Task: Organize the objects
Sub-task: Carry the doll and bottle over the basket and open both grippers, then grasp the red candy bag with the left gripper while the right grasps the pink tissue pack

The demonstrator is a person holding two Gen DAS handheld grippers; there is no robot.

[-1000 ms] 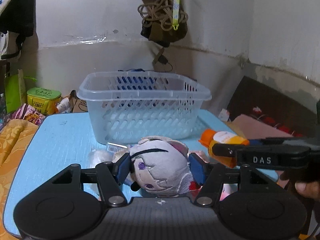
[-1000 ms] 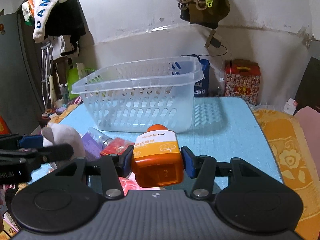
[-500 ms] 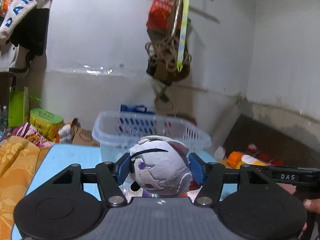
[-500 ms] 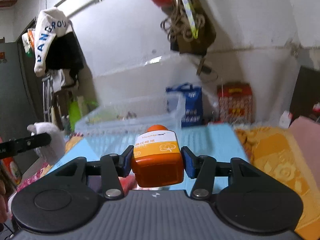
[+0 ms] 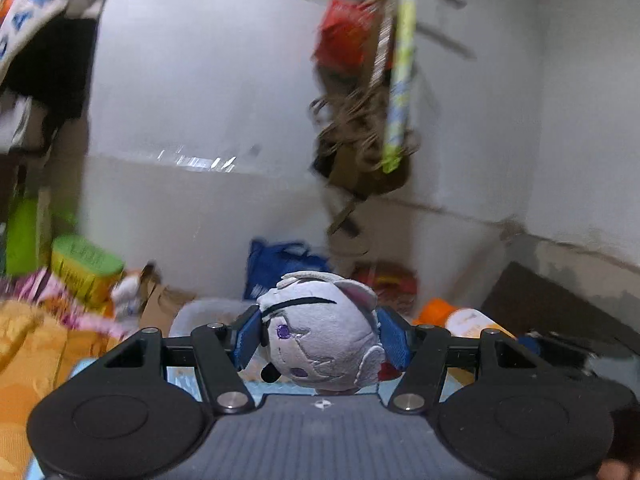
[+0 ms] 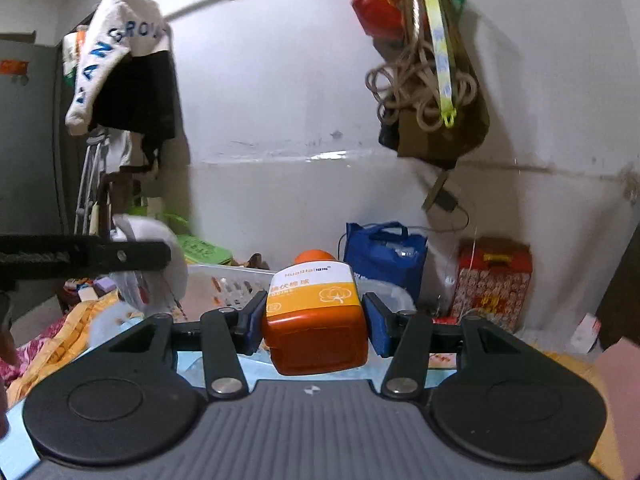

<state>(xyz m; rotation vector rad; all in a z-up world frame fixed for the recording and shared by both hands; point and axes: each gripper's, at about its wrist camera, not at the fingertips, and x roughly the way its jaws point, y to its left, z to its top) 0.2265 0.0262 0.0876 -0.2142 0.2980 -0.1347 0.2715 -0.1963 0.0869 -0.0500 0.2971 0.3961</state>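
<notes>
Right wrist view: white basket (image 6: 224,280) sits just ahead of and below the right tool (image 6: 314,318), which pinches an orange bottle (image 6: 316,320). Left tool (image 5: 320,338) pinches a plush doll (image 5: 320,340), basket rim (image 5: 200,312) ahead. Step: carrying both over; next, probably lower & release inside. Blue bag (image 6: 384,256) and red box (image 6: 494,280) behind, not blocking.

Orange bottle (image 6: 318,316): white-and-yellow label reads "HuaiHai" in orange, followed by Chinese characters too small to make out. Hanging white garment (image 6: 116,48): blue capitals "ANGROU" legible along the fold. Green tin (image 5: 82,268): print blurred, unreadable.
</notes>
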